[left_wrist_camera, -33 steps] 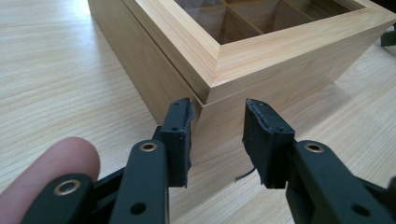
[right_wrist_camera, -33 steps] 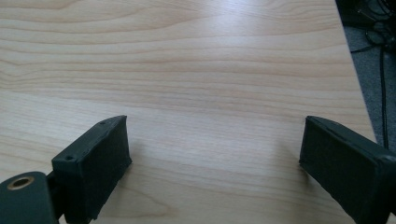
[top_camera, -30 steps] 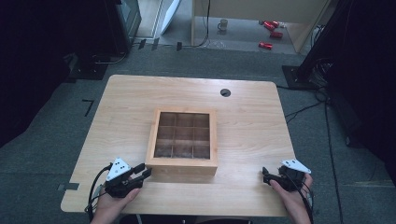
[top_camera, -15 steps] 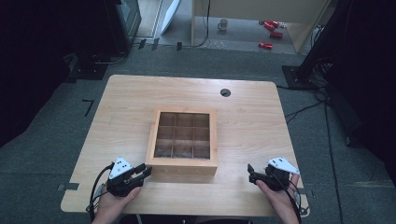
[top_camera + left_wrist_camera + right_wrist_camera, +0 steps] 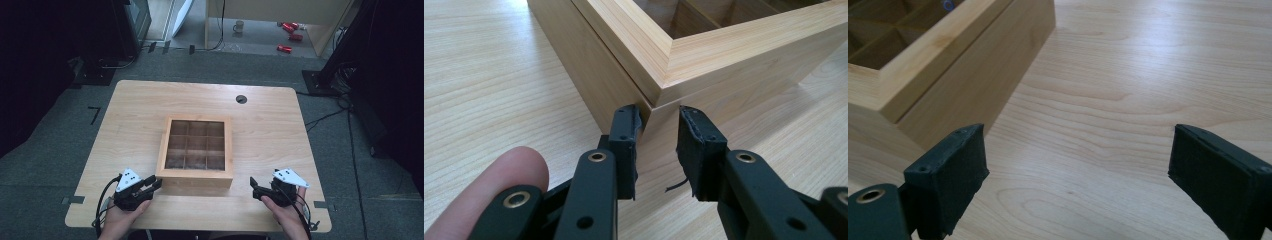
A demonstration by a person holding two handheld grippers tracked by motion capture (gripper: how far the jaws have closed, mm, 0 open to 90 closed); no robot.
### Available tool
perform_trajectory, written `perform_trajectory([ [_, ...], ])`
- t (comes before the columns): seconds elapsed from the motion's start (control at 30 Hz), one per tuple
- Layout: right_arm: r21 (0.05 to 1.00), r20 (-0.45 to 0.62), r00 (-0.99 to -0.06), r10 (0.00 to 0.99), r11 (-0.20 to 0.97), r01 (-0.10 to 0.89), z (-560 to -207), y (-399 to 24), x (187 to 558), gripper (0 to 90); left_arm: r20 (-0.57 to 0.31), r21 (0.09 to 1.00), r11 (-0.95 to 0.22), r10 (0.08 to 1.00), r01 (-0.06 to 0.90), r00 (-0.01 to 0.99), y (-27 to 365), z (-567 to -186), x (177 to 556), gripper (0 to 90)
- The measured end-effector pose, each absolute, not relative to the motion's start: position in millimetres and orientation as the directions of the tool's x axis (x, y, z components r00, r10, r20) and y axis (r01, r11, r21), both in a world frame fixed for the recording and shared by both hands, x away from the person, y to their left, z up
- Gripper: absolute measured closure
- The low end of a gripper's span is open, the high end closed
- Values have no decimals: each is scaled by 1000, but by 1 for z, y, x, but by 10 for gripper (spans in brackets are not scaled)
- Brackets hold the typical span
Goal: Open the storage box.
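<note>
A square wooden box (image 5: 197,176) with a windowed lid over a three-by-three grid of compartments stands mid-table. My left gripper (image 5: 154,184) is at its near left corner. In the left gripper view the jaws of that gripper (image 5: 658,150) stand a narrow gap apart on either side of the box's vertical corner edge (image 5: 650,95), just below the lid seam, and a fingertip (image 5: 494,180) rests beside them. My right gripper (image 5: 254,188) lies low over the table, right of the box's near right corner. It (image 5: 1073,185) is wide open with nothing between the pads, and the box wall (image 5: 973,75) is to its left.
The table (image 5: 280,130) has a round cable hole (image 5: 241,99) near its far edge. Bare wood lies left, right and behind the box. On the floor beyond are a mug (image 5: 239,25), red items (image 5: 290,36) and dark equipment stands (image 5: 325,75).
My right gripper has moved left along the near edge toward the box's right corner. My left gripper has barely shifted, staying at the left corner.
</note>
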State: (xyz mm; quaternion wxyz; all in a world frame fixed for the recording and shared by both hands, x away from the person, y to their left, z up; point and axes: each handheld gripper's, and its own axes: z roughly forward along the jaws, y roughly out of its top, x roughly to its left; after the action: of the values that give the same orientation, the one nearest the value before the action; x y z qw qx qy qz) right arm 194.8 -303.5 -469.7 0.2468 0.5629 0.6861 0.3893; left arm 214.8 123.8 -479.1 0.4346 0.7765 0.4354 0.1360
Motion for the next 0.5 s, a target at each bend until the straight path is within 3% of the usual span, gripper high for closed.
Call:
perform_trajectory([
  [0.5,823,114,-339,934,102,559,-465,-270,192,83,-169,807,-231,791,543,588,126,-475,214,725],
])
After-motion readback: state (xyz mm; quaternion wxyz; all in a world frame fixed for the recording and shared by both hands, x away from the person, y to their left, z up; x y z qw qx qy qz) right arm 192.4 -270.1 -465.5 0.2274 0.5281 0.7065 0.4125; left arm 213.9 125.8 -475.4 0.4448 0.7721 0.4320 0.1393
